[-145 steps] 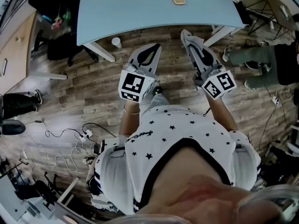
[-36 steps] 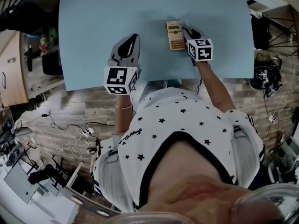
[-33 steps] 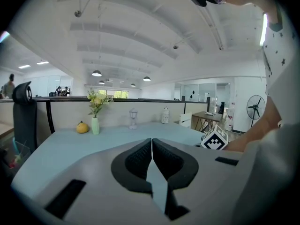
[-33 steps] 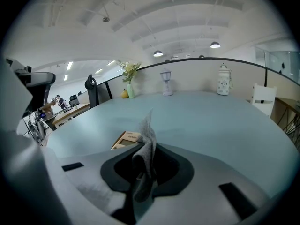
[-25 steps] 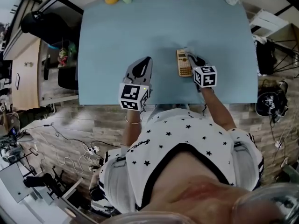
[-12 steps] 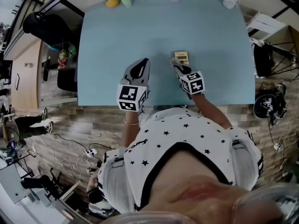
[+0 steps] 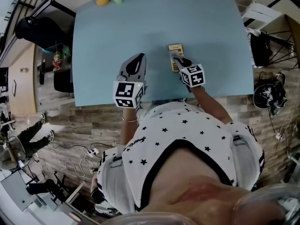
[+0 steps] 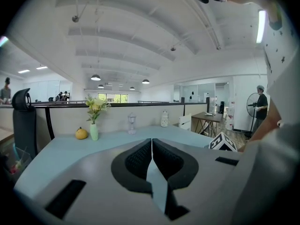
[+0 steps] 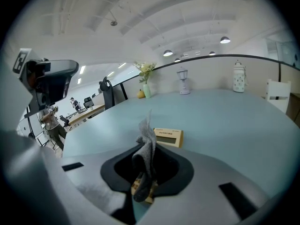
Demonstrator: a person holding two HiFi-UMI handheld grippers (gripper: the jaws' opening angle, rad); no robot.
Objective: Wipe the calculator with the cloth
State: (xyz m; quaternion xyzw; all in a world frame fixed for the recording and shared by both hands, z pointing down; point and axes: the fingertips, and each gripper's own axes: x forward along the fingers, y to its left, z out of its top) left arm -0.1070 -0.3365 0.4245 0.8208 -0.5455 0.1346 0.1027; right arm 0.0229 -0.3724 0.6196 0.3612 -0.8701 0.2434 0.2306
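Our right gripper has its jaws clamped on a grey cloth. One crumpled corner of the cloth stands up above the jaws and its lower end hangs down between them. Under that lower end lies the beige calculator: we see its far end with the display past the jaw tips and a strip of its keys through the gap below the cloth. We cannot tell whether the cloth presses on the keys or only hangs just over them. In the head view the gripper covers the near half of the calculator, which lies lengthwise toward the far edge, right of the middle of the light blue table.

Our left gripper is held over the table to the left of the calculator, apart from it. Its jaws are together, with nothing between them. From its own view we see the right gripper's marker cube low at the right.

Along the table's far edge stand a yellow-orange fruit, a small vase of flowers, a clear lantern-shaped ornament and a white one. A white chair stands at the table's right side. Near us, our star-printed shirt fills the lower part of the head view above the wood floor, where cables lie at the left.
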